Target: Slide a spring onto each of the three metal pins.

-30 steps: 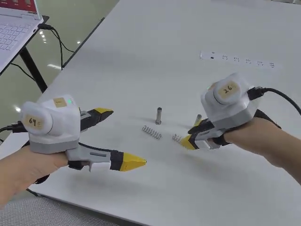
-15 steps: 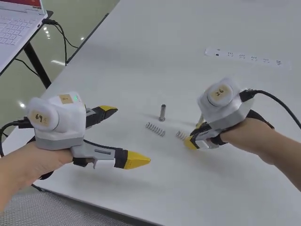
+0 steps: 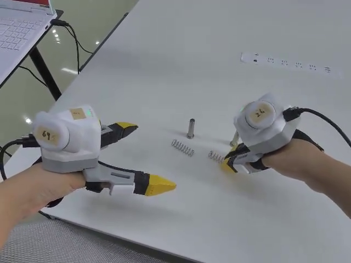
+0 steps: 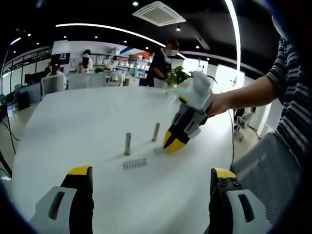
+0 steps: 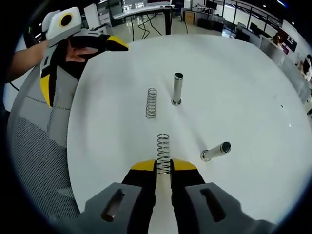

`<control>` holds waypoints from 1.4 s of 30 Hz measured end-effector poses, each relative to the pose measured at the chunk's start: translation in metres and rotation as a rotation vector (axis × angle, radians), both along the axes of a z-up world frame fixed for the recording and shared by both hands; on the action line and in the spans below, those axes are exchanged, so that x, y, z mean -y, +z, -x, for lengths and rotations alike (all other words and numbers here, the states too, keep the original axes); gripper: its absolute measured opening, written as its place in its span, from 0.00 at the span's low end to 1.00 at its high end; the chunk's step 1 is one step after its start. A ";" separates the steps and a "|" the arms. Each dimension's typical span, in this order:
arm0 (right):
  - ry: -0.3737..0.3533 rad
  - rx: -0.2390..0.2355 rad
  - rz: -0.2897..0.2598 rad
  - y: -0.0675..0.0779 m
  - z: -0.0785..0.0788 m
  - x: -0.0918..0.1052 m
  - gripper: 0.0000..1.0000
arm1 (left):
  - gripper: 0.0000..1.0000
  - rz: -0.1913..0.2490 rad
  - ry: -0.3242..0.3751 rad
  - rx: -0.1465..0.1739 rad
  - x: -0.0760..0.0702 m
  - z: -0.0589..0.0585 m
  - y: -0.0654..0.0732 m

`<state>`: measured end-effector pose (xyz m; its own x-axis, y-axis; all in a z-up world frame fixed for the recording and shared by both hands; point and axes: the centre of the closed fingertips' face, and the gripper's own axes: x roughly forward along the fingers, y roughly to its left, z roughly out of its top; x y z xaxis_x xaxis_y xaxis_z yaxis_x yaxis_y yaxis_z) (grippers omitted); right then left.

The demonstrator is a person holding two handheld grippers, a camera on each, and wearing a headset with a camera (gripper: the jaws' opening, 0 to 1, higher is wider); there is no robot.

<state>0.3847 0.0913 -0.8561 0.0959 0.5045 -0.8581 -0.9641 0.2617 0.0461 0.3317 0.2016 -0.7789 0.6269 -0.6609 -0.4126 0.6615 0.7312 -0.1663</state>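
Two loose springs lie on the white table [image 3: 164, 66]. My right gripper [image 3: 227, 164] [image 5: 163, 168] is shut on the near end of one spring [image 5: 163, 148] [image 3: 215, 156], which lies flat and points away from the jaws. The other spring [image 3: 182, 147] [image 5: 151, 102] [image 4: 135, 164] lies free next to an upright metal pin [image 3: 191, 128] [image 5: 176, 88] [image 4: 127, 144]. A second pin [image 5: 215, 151] [image 4: 155, 131] stands right of the held spring, partly hidden behind the right gripper in the head view. My left gripper [image 3: 145, 157] [image 4: 151, 174] hovers open and holds nothing, left of the springs.
A white power strip [image 3: 290, 64] lies at the table's far right. Past the table's left edge, a laptop [image 3: 19, 24] sits on a stand with cables hanging down. People stand in the background of the left gripper view.
The head view has shifted slightly. My right gripper stays low at the spring and has rolled a little. The left gripper has barely moved.
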 end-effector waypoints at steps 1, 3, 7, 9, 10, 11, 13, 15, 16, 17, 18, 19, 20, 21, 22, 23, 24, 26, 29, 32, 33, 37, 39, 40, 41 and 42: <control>0.006 0.005 -0.004 0.003 0.001 0.001 0.08 | 0.98 0.002 -0.005 -0.001 0.002 0.000 0.000; 0.014 0.014 -0.003 0.006 0.001 0.004 0.08 | 0.98 0.002 -0.010 0.000 0.005 0.000 0.001; 0.029 0.027 -0.007 0.013 0.003 0.009 0.08 | 0.98 0.001 -0.035 -0.011 0.013 0.003 -0.002; 0.040 0.032 -0.011 0.018 0.007 0.012 0.08 | 0.97 0.004 -0.053 -0.019 0.018 0.005 -0.002; 0.050 0.038 -0.012 0.020 0.007 0.014 0.08 | 0.96 0.007 -0.064 -0.023 0.021 0.007 -0.002; 0.056 0.042 -0.013 0.022 0.007 0.016 0.08 | 0.96 0.010 -0.071 -0.026 0.022 0.008 -0.002; 0.078 0.053 -0.020 0.028 0.011 0.019 0.08 | 0.94 0.018 -0.085 -0.031 0.026 0.009 -0.001; 0.112 0.075 -0.035 0.033 0.011 0.021 0.08 | 0.94 0.024 -0.094 -0.031 0.030 0.008 0.000; 0.122 0.082 -0.037 0.037 0.013 0.023 0.08 | 0.93 0.025 -0.101 -0.029 0.033 0.007 0.001; 0.129 0.087 -0.038 0.039 0.014 0.024 0.08 | 0.93 0.026 -0.106 -0.030 0.035 0.007 0.001; 0.146 0.095 -0.040 0.041 0.015 0.024 0.08 | 0.92 0.028 -0.110 -0.029 0.037 0.006 0.002; 0.166 0.108 -0.036 0.044 0.016 0.026 0.08 | 0.92 0.032 -0.119 -0.027 0.040 0.006 0.003; 0.182 0.118 -0.034 0.046 0.017 0.027 0.08 | 0.91 0.035 -0.124 -0.026 0.042 0.005 0.004; 0.203 0.129 -0.029 0.048 0.019 0.028 0.08 | 0.91 0.041 -0.130 -0.023 0.046 0.004 0.005; 0.219 0.139 -0.026 0.049 0.020 0.028 0.08 | 0.91 0.044 -0.136 -0.023 0.048 0.004 0.006; 0.242 0.149 -0.022 0.050 0.023 0.029 0.08 | 0.90 0.045 -0.146 -0.023 0.051 0.003 0.006; 0.251 0.153 -0.019 0.051 0.024 0.029 0.08 | 0.89 0.046 -0.153 -0.022 0.053 0.003 0.006; 0.277 0.167 -0.010 0.052 0.028 0.030 0.08 | 0.88 0.049 -0.168 -0.019 0.058 0.003 0.007; 0.318 0.191 -0.006 0.055 0.033 0.031 0.08 | 0.86 0.053 -0.183 -0.017 0.065 0.002 0.008; 0.345 0.209 0.010 0.054 0.037 0.033 0.08 | 0.86 0.048 -0.208 -0.009 0.074 0.004 0.007; 0.352 0.216 0.013 0.054 0.038 0.034 0.08 | 0.86 0.046 -0.212 -0.007 0.076 0.004 0.006; 0.370 0.233 0.017 0.056 0.043 0.037 0.08 | 0.83 0.048 -0.231 0.003 0.087 0.005 0.003; 0.369 0.238 0.013 0.058 0.045 0.038 0.08 | 0.83 0.048 -0.251 0.012 0.092 0.005 0.002; 0.370 0.246 0.009 0.059 0.046 0.038 0.08 | 0.80 0.045 -0.256 0.016 0.094 0.005 0.002; 0.368 0.253 0.003 0.061 0.047 0.038 0.08 | 0.78 0.044 -0.262 0.029 0.097 0.003 0.003; 0.364 0.252 -0.002 0.063 0.049 0.038 0.08 | 0.76 0.048 -0.267 0.034 0.099 0.003 0.003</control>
